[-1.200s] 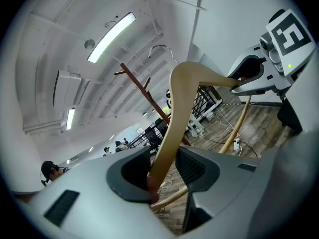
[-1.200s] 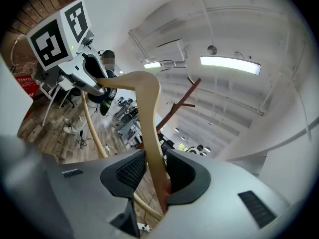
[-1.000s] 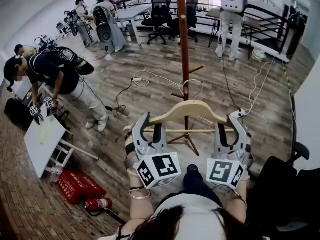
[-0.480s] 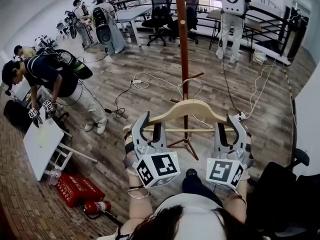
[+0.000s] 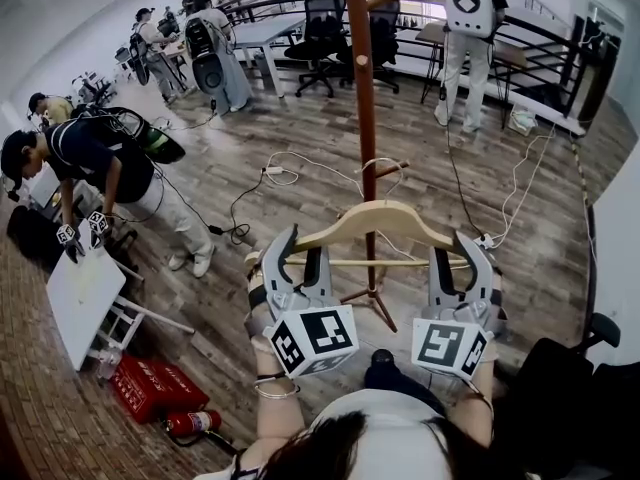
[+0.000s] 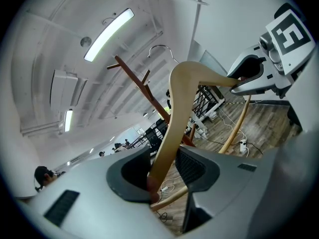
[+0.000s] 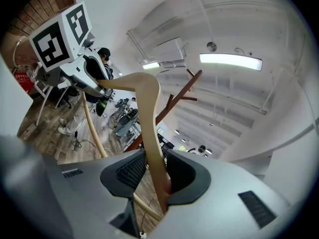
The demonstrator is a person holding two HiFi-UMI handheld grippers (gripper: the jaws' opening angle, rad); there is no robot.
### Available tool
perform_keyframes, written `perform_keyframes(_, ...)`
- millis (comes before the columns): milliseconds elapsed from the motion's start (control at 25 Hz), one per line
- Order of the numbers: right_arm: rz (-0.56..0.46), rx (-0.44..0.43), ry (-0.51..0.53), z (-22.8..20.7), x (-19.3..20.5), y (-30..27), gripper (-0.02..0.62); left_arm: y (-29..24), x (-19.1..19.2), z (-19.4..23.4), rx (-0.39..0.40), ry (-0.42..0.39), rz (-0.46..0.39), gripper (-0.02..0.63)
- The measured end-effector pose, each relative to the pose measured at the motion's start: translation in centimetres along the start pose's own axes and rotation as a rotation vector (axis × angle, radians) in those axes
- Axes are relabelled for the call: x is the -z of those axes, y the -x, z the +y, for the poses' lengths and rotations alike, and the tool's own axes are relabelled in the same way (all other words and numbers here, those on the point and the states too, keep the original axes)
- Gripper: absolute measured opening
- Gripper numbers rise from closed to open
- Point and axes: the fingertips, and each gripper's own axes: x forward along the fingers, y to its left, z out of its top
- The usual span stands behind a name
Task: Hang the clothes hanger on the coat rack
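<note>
A pale wooden clothes hanger (image 5: 375, 220) with a thin crossbar is held level in front of me, one end in each gripper. My left gripper (image 5: 297, 250) is shut on its left end and my right gripper (image 5: 458, 250) on its right end. The brown coat rack (image 5: 362, 98) stands just behind the hanger's middle, its pegs angled upward. In the left gripper view the hanger (image 6: 182, 98) runs from between the jaws of the left gripper (image 6: 162, 176) to the right gripper (image 6: 264, 68), with its metal hook (image 6: 162, 49) beside the rack (image 6: 144, 91). The right gripper view shows the hanger (image 7: 149, 113) pinched in the right gripper (image 7: 157, 176).
Cables (image 5: 300, 163) trail over the wooden floor round the rack's base. To the left are a white table (image 5: 80, 298), a red box (image 5: 150, 388), a fire extinguisher (image 5: 190, 423) and a bending person (image 5: 100, 158). Office chairs (image 5: 320, 23) and more people stand at the back.
Both grippers keep their hold on the hanger. In the head view the rack's pole has drifted slightly left and its low pegs sit lower. The person at the left has shifted.
</note>
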Motion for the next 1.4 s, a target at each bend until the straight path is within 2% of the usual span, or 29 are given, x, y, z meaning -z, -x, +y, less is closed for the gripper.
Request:
perform_keyframes(480,-0.005,-0.018,-0.005,-1.5,1.3,-5.1,0.140,-5.0,-1.0,-0.1,-0.008,-0.003,0.012,0.160)
perform_keyframes(1400,-0.089,-0.082,0.005,-2.3,1.2,-10.3,0.140,-8.2,-1.1,0.8,-0.089,0.016,0.068,0.160)
